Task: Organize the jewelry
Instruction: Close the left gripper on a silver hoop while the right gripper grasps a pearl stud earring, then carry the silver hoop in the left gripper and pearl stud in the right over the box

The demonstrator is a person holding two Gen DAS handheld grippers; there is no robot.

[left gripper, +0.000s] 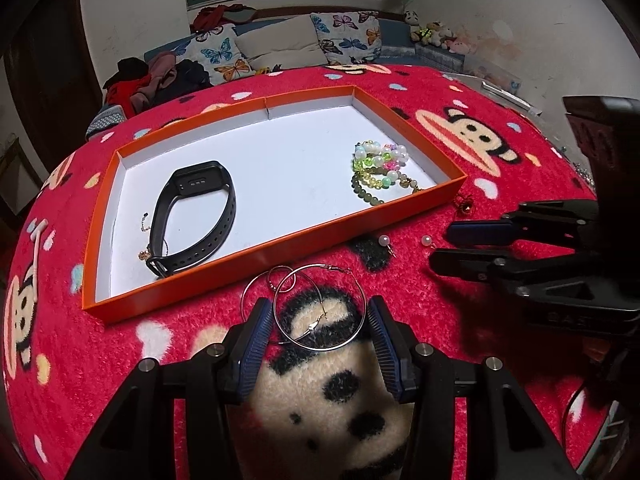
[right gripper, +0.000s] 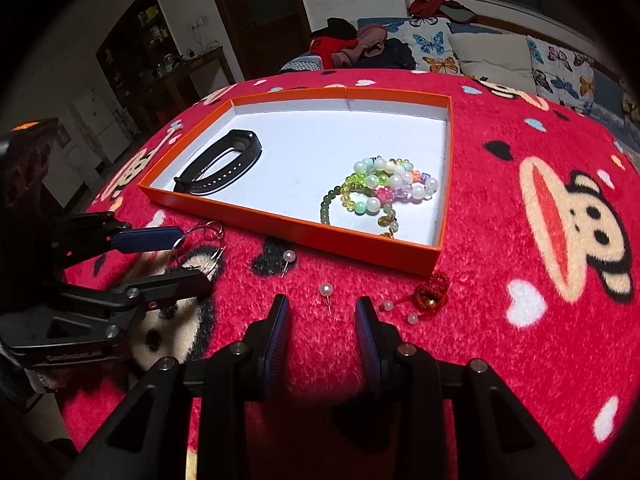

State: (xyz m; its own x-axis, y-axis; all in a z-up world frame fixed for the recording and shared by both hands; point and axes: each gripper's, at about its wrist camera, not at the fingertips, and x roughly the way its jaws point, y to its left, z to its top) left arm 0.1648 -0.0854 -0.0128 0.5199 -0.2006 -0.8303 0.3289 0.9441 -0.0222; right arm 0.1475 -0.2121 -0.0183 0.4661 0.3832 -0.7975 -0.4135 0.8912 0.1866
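An orange tray (left gripper: pixel 280 246) (right gripper: pixel 304 224) with a white floor lies on the red blanket. In it are a black watch band (left gripper: pixel 192 216) (right gripper: pixel 220 168) and a pile of bead bracelets (left gripper: pixel 380 168) (right gripper: pixel 384 188). Silver hoop earrings (left gripper: pixel 320 344) (right gripper: pixel 200 236) lie on the blanket in front of the tray, between the fingers of my open left gripper (left gripper: pixel 318 312) (right gripper: pixel 192 256). Two pearl pins (right gripper: pixel 289 257) (right gripper: pixel 326 290) lie just ahead of my open, empty right gripper (right gripper: pixel 322 308) (left gripper: pixel 452 242). A red charm (right gripper: pixel 432 292) and small beads lie to its right.
The red monkey-print blanket (right gripper: pixel 520 280) covers the rounded surface. A thin chain with a gold charm (left gripper: pixel 145 254) lies in the tray's left corner. Behind are a sofa with butterfly cushions (left gripper: pixel 280 44) and heaped clothes (left gripper: pixel 152 76).
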